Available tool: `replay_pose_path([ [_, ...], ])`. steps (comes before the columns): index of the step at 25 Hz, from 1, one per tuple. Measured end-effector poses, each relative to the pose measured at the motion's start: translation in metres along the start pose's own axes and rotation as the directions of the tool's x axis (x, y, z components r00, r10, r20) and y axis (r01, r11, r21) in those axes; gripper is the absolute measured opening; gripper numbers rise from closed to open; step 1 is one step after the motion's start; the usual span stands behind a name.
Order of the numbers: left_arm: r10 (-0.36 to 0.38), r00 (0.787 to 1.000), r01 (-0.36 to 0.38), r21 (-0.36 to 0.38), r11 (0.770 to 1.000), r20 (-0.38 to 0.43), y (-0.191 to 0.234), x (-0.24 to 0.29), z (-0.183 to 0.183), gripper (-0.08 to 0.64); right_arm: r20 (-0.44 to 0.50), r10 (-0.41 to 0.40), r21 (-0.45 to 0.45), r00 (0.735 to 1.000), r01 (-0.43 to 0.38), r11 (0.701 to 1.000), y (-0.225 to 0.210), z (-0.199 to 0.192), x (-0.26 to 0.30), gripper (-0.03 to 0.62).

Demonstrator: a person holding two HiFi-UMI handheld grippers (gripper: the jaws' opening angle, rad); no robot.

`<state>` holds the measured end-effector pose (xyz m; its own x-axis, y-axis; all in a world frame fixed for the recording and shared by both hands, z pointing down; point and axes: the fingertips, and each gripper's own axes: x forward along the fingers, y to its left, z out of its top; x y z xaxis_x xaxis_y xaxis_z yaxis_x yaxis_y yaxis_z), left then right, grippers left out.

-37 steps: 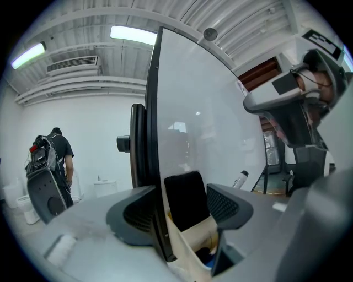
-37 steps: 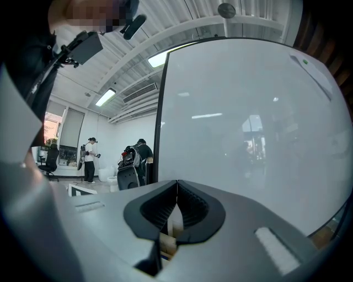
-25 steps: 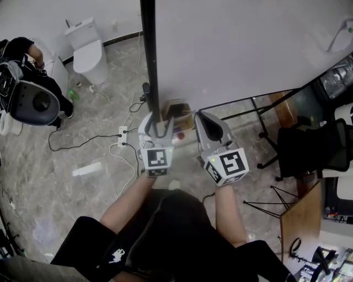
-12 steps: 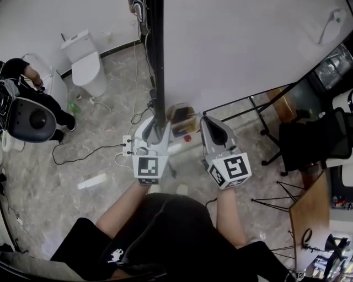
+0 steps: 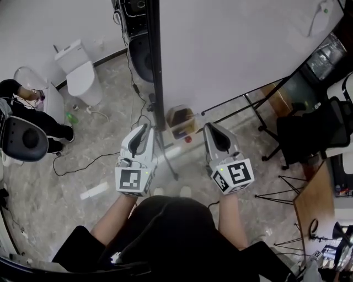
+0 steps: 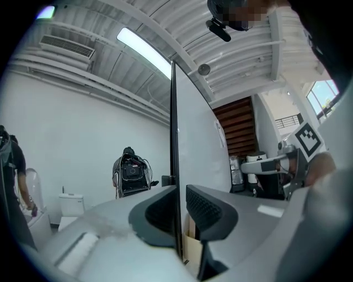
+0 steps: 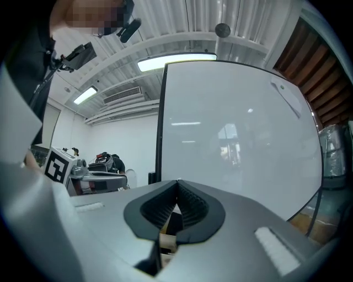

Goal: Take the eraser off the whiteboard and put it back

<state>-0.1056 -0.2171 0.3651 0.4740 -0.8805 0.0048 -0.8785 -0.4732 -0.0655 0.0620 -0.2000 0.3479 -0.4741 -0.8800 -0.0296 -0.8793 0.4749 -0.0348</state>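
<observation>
At the near left, the left gripper (image 5: 144,131) points level beside the whiteboard's black edge (image 5: 156,66); its jaws have just been closing and now stand a narrow slit apart, pinching nothing, with that edge showing beyond the gap; right of it, the right gripper (image 5: 210,130) has its jaws pressed together, empty; the whiteboard (image 5: 231,55) fills the far middle; at its far right a small pale thing, probably the eraser (image 5: 322,15), sits on the board, well apart from both grippers. I judge it light, stiff-backed with a soft felt face, best pinched across its long sides. Count: one whiteboard, one eraser, two grippers.
</observation>
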Motion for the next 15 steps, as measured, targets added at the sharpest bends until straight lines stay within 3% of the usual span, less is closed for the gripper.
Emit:
replay_pose_path([
  [4,-0.009,1.000,0.009,-0.005,1.000,0.009,0.008,-0.009,0.000,0.021,-0.001,-0.011,-0.013,1.000,0.011,1.000,0.004,0.002,-0.003,0.009],
  [15,0.004,1.000,-0.004,-0.011,1.000,0.017,0.020,-0.017,0.000,0.006,-0.008,-0.027,-0.019,1.000,0.027,0.999,0.003,0.000,-0.007,0.009],
])
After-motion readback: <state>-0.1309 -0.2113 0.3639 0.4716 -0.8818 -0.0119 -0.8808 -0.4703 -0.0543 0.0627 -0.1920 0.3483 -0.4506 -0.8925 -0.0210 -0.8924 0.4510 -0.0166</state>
